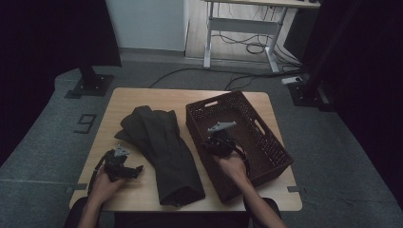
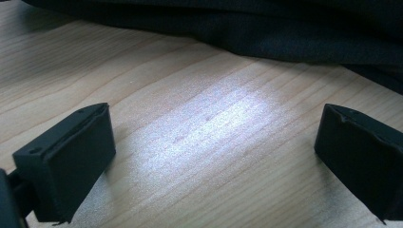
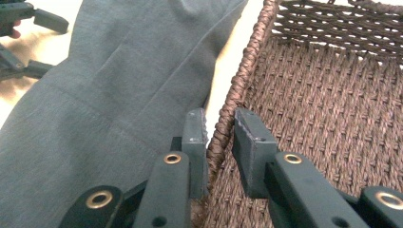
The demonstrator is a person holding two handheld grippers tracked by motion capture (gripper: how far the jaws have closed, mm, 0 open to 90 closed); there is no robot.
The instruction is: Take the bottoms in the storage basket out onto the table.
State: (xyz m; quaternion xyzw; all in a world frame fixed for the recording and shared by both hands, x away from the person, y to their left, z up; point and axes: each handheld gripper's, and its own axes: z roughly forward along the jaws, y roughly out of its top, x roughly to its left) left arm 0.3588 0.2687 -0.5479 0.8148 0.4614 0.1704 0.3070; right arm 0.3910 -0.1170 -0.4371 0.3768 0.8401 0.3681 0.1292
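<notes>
A dark folded garment (image 1: 161, 147) lies along the middle of the wooden table (image 1: 142, 97), beside a brown woven basket (image 1: 216, 98) on the right. My right gripper (image 1: 211, 145) sits on the basket's left rim (image 3: 247, 61). In the right gripper view its jaws (image 3: 219, 116) straddle the braided rim and press on it from both sides, with the garment (image 3: 123, 95) just outside. My left gripper (image 1: 135, 171) rests low over bare wood (image 2: 214, 118) left of the garment (image 2: 266, 28). Its jaws (image 2: 214, 156) stand wide apart with nothing between them.
The basket's inside (image 3: 323, 104) looks bare where it shows. The left gripper (image 3: 28, 28) also appears far off in the right gripper view. Beyond the table are a dark stand base (image 1: 90, 85), floor cables (image 1: 247, 47) and a desk frame (image 1: 237, 23).
</notes>
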